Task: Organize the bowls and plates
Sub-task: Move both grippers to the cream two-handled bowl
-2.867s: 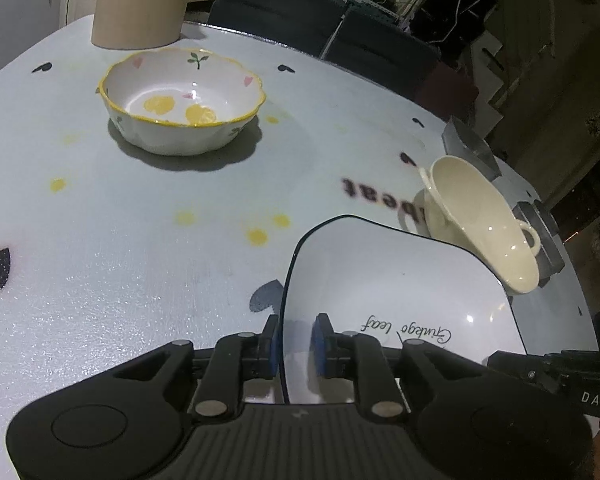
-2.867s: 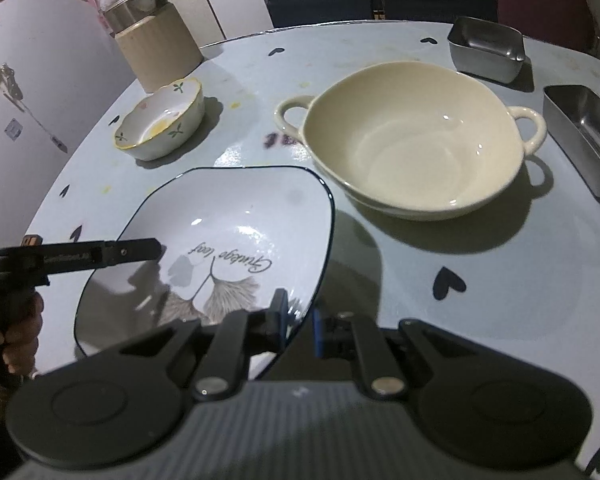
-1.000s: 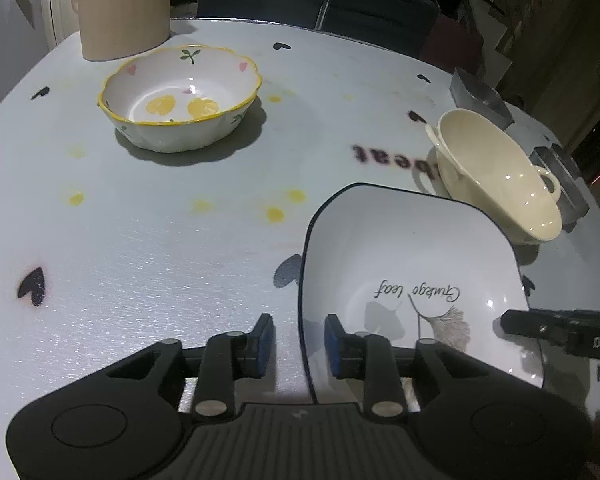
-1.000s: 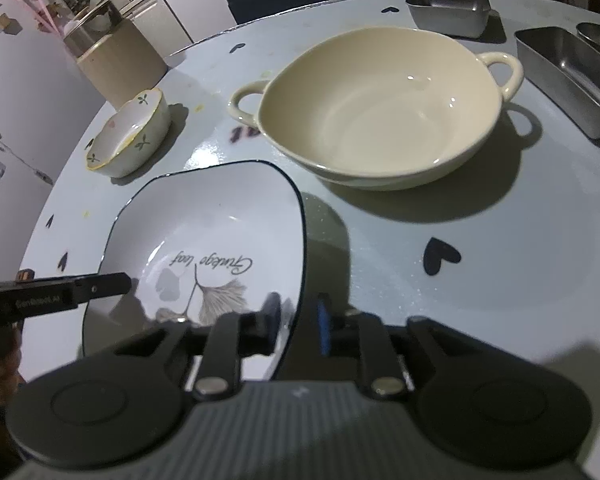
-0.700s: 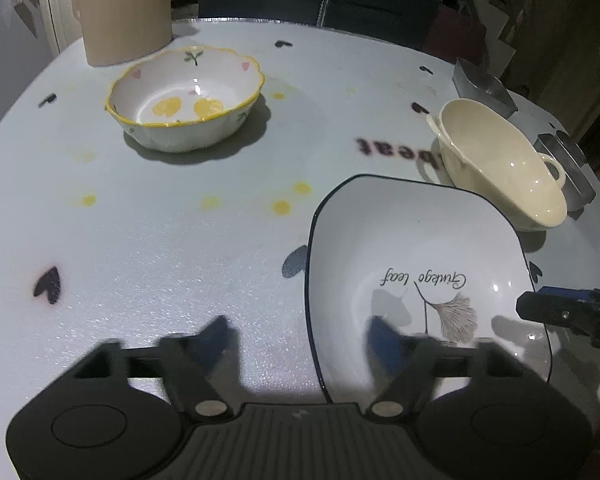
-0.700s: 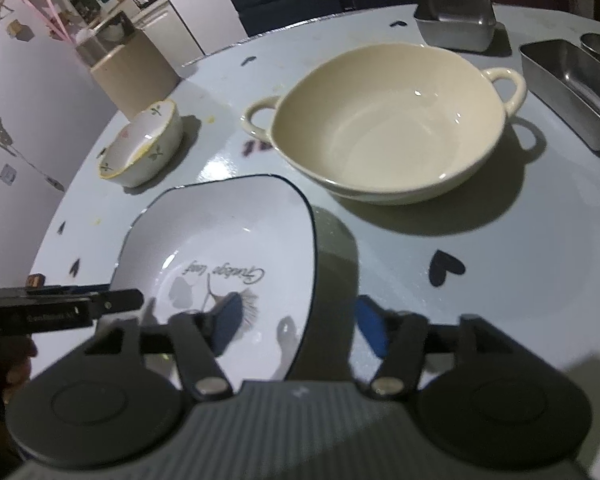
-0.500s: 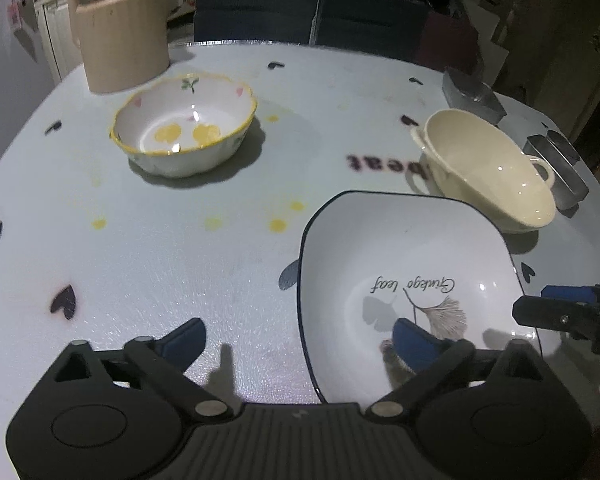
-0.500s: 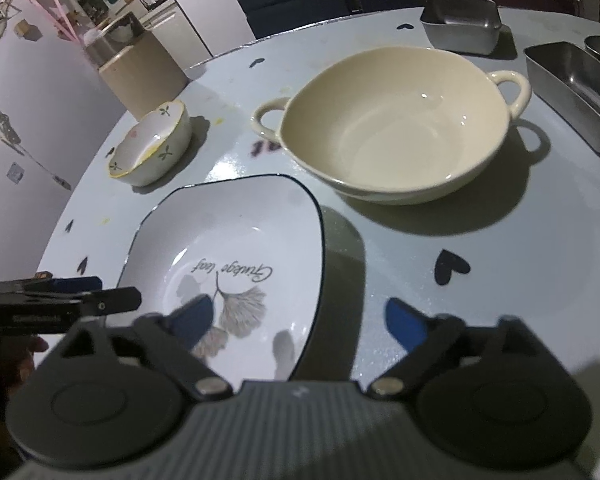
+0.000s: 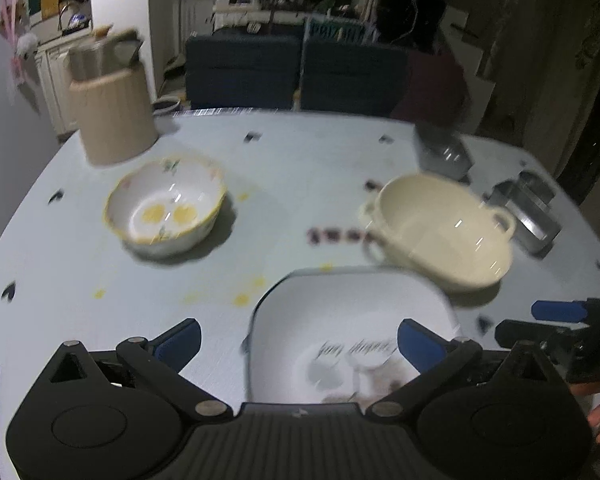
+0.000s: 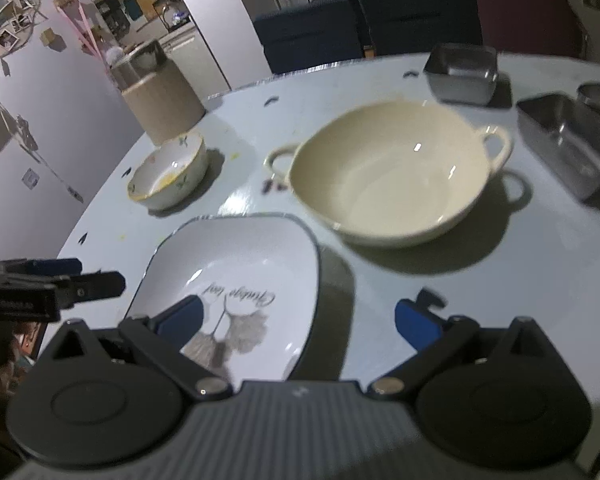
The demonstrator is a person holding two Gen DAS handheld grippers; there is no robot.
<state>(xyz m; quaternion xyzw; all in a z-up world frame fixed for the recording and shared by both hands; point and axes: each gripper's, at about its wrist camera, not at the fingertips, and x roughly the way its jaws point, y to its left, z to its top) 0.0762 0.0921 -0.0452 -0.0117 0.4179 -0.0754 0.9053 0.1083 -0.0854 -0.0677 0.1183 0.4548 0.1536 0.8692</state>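
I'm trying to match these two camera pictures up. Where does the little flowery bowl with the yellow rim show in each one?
Left wrist view: the flowery bowl sits left of centre, in front of the tan ribbed container.
Right wrist view: the same flowery bowl is smaller, in the upper left, again near the tan ribbed container.
Shared landmark: the cream two-handled bowl, to the right of it in both.

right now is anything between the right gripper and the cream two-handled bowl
Nothing visible stands in the way. The right hand-held gripper is open and empty; bare table runs ahead to the cream bowl. The square plate lies just below its left finger, off that path.
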